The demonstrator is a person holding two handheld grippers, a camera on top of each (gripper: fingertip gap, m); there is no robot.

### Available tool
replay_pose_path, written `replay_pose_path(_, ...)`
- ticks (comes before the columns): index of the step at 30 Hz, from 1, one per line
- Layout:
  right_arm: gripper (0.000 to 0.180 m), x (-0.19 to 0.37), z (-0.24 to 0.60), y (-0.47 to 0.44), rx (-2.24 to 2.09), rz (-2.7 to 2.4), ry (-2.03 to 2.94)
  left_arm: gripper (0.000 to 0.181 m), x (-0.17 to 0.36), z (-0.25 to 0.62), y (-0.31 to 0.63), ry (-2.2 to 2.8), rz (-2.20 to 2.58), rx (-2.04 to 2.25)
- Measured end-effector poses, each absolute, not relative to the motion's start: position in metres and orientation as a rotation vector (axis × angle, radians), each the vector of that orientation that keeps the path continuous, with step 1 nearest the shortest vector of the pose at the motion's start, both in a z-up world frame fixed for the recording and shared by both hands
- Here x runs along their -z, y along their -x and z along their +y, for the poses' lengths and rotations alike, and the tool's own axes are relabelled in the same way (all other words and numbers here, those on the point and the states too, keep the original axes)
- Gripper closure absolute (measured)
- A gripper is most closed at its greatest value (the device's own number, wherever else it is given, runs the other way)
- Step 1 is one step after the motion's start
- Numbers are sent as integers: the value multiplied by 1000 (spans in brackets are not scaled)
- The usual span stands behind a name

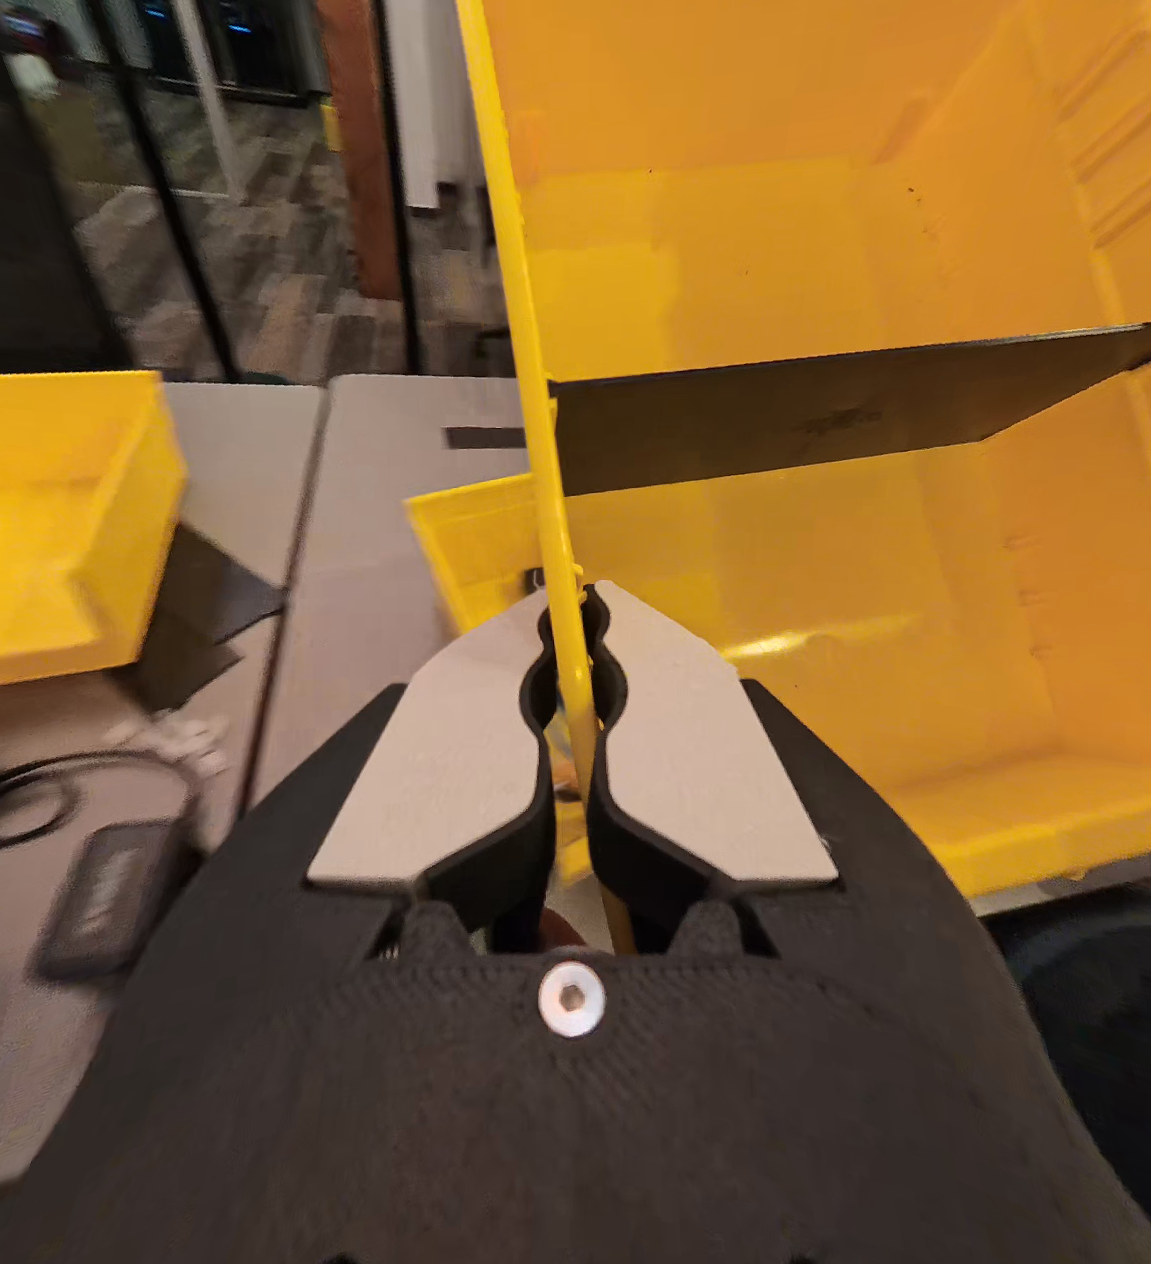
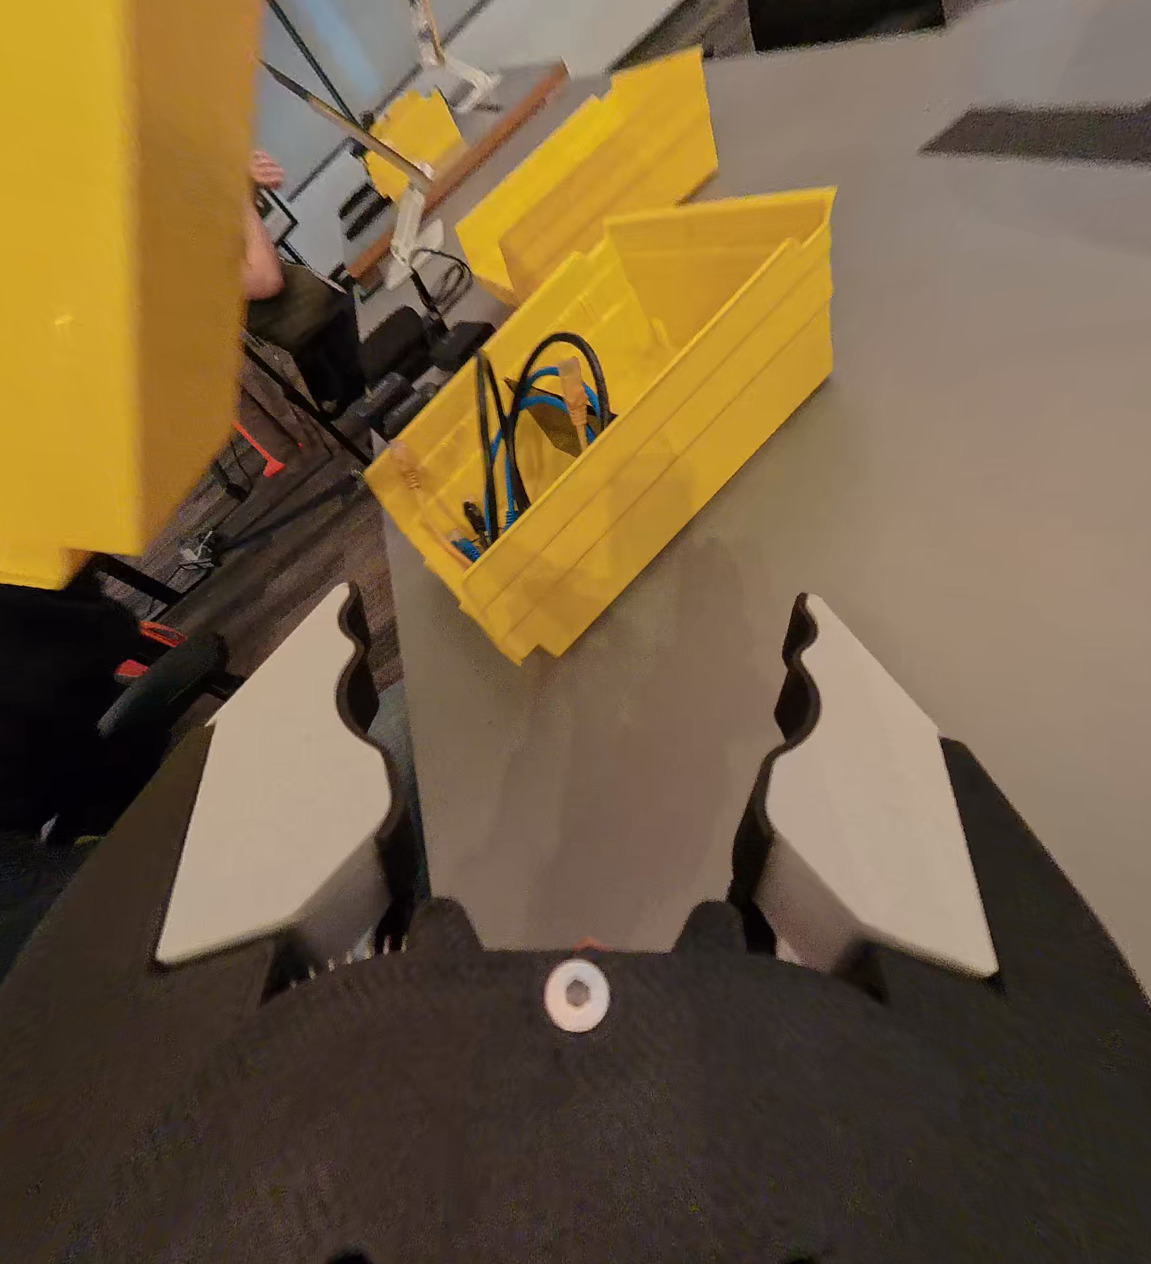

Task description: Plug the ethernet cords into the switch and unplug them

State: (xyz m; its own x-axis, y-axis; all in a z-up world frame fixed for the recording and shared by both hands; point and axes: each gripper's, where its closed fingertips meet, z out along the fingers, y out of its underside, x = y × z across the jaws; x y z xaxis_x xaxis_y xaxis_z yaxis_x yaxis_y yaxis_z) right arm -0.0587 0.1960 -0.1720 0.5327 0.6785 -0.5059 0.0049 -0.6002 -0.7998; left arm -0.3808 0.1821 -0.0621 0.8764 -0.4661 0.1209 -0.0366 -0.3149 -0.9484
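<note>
The ethernet cords [image 2: 524, 438], blue, black and orange-tipped, lie coiled in the near end of a yellow bin [image 2: 634, 438] that rests on the grey table [image 2: 969, 547], ahead of the right hand-held gripper [image 2: 576, 602], whose jaws stand wide apart over bare table with nothing between them. A second yellow bin [image 2: 600, 171] sits just beyond the first. No switch can be made out for certain. The left hand-held gripper [image 1: 583, 591] is clamped on the thin side wall of a large yellow bin [image 1: 832, 239], which is lifted and tilted, its open inside filling the right of that view, crossed by a black divider [image 1: 798, 417]. Another yellow bin [image 1: 46, 520] sits far left on the table, with a dark flat device [image 1: 107, 896] and black cables [image 1: 46, 786] nearer.
</note>
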Motion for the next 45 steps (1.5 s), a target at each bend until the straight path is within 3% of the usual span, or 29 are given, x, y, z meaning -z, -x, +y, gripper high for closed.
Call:
replay_pose_path(5,71,85,143,-34,-1075,-433,1702,177,87,192,236,1870,599,531)
replay_pose_path(9,65,58,96,-97,-1012,-349,1654,176,117,197,110,1894,799,612)
replay_pose_path(14,62,112,68,-144,-763,-247,1871,176,173,197,-10,1968,930,729)
replay_pose_path(20,64,184,70,-197,-615,-83,2065,173,228,173,-91,2039,1000,736)
replay_pose_path(23,75,224,73,-229,-485,-49,2201,163,246,156,-115,2095,1000,796)
replay_pose_path(26,87,251,77,-259,-360,-34,2289,140,254,133,-137,2129,1065,894)
replay_pose_path(29,103,272,78,-288,-189,-72,2397,132,249,104,-148,2128,1176,1036)
replay_pose_path(35,148,277,88,-330,35,-159,2478,122,169,130,-72,1885,1150,714)
replay_pose_path(39,154,279,88,-344,20,-201,2492,116,147,193,96,1899,884,208)
replay_pose_path(45,161,280,83,-375,49,-222,2508,118,180,234,326,2120,572,-258)
